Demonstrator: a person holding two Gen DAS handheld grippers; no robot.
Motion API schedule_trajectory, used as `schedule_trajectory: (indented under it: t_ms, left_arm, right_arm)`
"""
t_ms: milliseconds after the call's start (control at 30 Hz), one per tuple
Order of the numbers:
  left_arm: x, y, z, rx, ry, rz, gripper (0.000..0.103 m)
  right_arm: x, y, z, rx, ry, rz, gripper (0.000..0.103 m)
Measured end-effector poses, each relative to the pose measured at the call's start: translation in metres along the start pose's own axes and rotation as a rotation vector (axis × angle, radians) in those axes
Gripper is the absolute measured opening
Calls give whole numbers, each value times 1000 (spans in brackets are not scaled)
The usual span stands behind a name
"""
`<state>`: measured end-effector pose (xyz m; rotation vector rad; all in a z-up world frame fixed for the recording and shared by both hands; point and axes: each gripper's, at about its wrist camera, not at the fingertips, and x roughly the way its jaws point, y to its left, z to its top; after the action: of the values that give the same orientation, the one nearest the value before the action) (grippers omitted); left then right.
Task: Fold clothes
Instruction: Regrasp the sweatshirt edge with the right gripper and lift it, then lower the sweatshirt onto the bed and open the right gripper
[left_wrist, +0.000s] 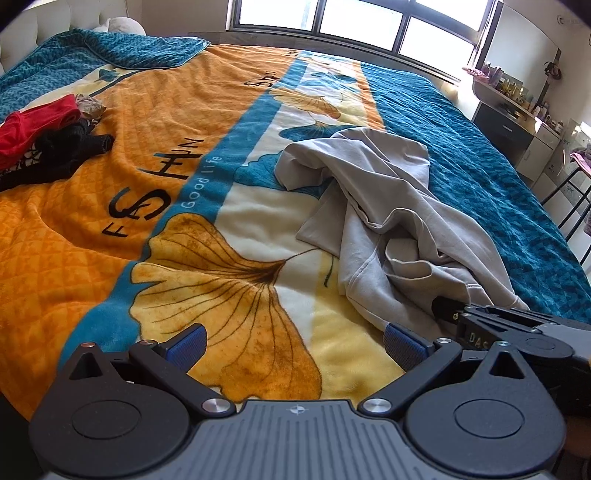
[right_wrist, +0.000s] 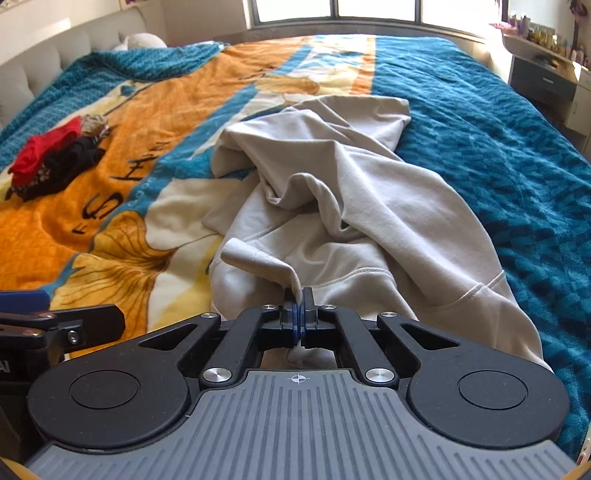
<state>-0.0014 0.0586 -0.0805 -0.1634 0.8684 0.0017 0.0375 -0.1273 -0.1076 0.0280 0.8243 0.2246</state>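
One grey sweatshirt (right_wrist: 354, 206) lies crumpled on the bed's blanket (left_wrist: 92, 240), across the line where the cream-and-ginkgo-leaf print meets the teal band. The right gripper (right_wrist: 298, 314) has its two blue-padded fingers pressed together on a raised fold at the garment's near edge, with cloth pinched between the pads. The left gripper (left_wrist: 295, 341) hovers over the yellow leaf print just beside the sweatshirt, its two fingers spread wide with nothing between them (its right finger sits close to the grey hem). Far to the left on the orange part of the blanket is one small heap of other clothes: a red garment (left_wrist: 33, 127) on top of black garments (left_wrist: 59, 153), touching each other, well apart from the sweatshirt.
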Motion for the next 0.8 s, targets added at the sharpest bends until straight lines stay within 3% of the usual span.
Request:
schedule_trajectory:
  t_ms: [100,167,333,433,533,600,667,733,800]
  left_arm:
    - [0,-1,0,-2,-1,6,102]
    - [0,-1,1,-7,-2,6,102]
    - [6,4,3,-56,5,-10,102]
    - [17,5,4,-104,27,-23,102]
    - [29,1,6,-115,53,-51,102]
    - [33,0,7,-118,61,-70,102]
    - [40,4,10,-146,64,-90,102]
    - [51,10,14,-199,85,-122,96]
    - [66,20,18,-309,136,-174,75]
  right_arm:
    - [-17,-37,14,150,-44,38,0]
    - [-39,-76,31,275,-126,16,0]
    - [-115,-176,58,546,-404,-227,0]
    - [-134,-213,59,622,-439,-392,0]
    - [-113,-244,60,642,-312,-492,3]
    - [-101,-253,59,650,-216,-518,14]
    - [-102,-252,52,646,-193,-465,18]
    - [-104,-245,48,630,-182,-386,48]
    - [-105,-233,40,627,-162,-296,49]
